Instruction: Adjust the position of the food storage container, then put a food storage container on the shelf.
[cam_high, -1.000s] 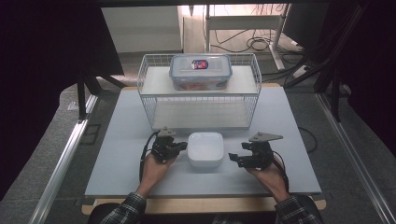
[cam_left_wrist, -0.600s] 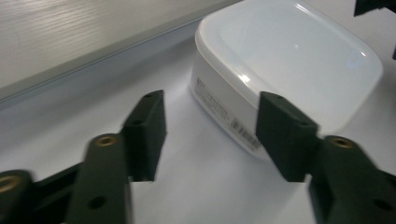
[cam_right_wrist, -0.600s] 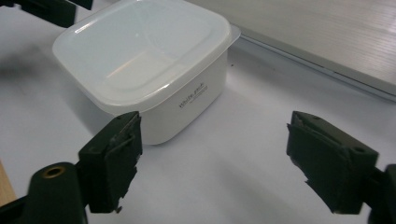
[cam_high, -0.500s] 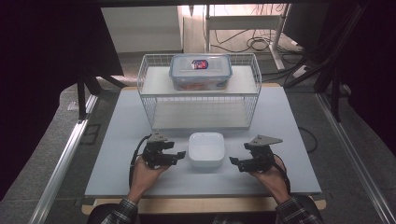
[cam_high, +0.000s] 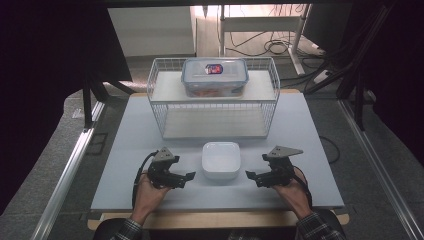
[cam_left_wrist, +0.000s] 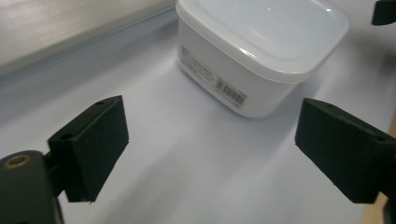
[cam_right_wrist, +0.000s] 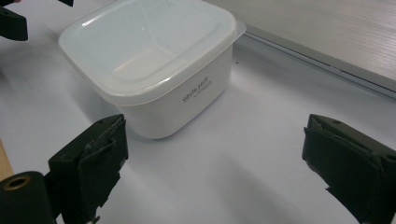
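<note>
A white square container (cam_high: 220, 160) with a fitted lid sits near the front middle of the table. My left gripper (cam_high: 187, 180) lies to its left, open and apart from it. My right gripper (cam_high: 252, 179) lies to its right, also open. Both point inward at the container. In the left gripper view the container (cam_left_wrist: 261, 42) with its barcode label stands ahead of my left gripper (cam_left_wrist: 212, 140). In the right gripper view the container (cam_right_wrist: 149, 60) stands ahead and left of my right gripper (cam_right_wrist: 215, 144). Both pairs of jaws have just been opening, with nothing between them.
A white wire rack (cam_high: 155, 107) stands at the back of the pale table top (cam_high: 130, 145). On its upper shelf rests a clear lidded box (cam_high: 215, 76) with a blue rim. The table's wooden front edge (cam_high: 210, 219) runs close to the person's hands.
My left gripper has drawn back to the left and toward the person, away from the white container, and its jaws have opened wide. The right gripper kept its place and opened a little more.
</note>
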